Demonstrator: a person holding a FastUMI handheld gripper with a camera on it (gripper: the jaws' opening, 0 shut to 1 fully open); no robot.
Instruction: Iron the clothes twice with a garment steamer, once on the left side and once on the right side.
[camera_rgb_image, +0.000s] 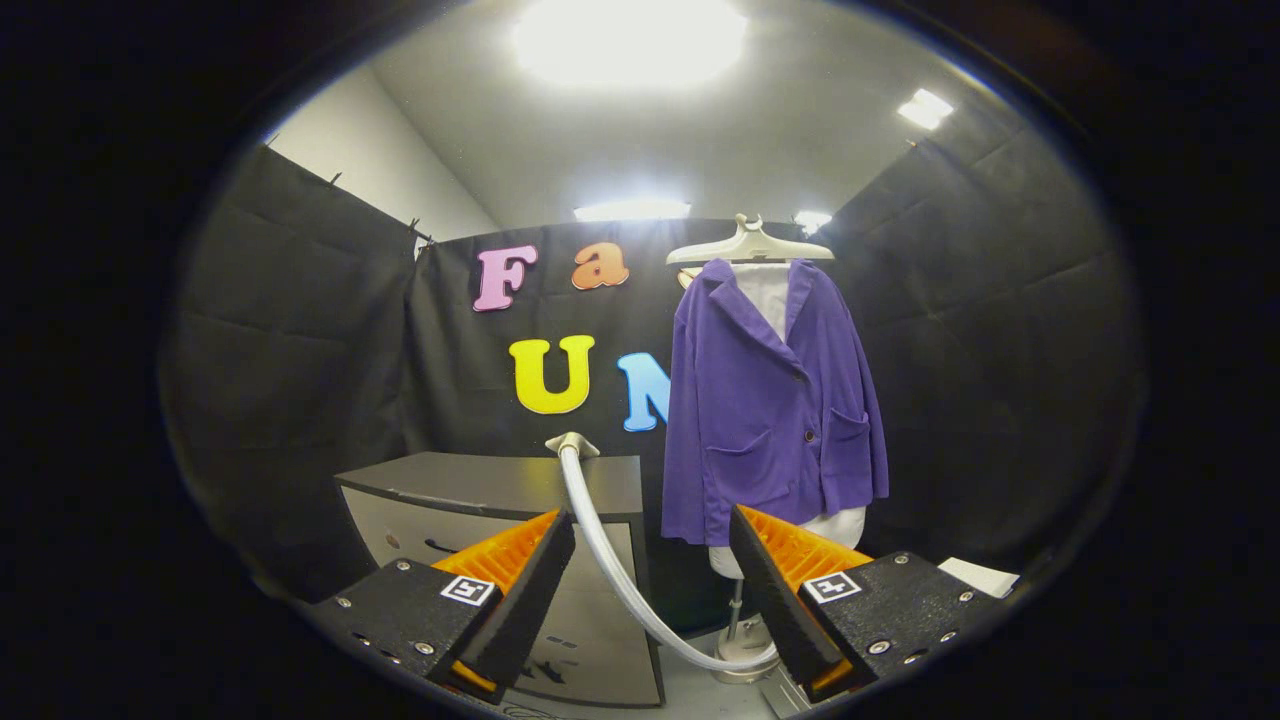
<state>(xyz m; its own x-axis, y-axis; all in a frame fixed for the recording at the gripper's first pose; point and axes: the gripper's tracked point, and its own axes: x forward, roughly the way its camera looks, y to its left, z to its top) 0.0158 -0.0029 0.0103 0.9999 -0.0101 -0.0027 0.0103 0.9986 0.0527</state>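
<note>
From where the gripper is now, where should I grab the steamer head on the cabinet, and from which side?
Judging by its pose, take the steamer head at the neck, just below its flared top, where the hose joins it. It rests on the grey cabinet, hose trailing toward the gripper, so come straight ahead and slightly from above. The gripper's fingers stand open, holding nothing, and the hose passes between them.

This is a staged test booth rather than a lived-in room. Black cloth walls (290, 330) hang pinned on three sides, under a plain white ceiling with bright lights (630, 40). A purple jacket (770, 400) hangs on a dummy with a hanger (750, 245) on a stand. A grey cabinet (500, 490) carries a steamer head and its hose (610, 560). The gripper (650, 590) fingers stand apart, holding nothing.
</note>
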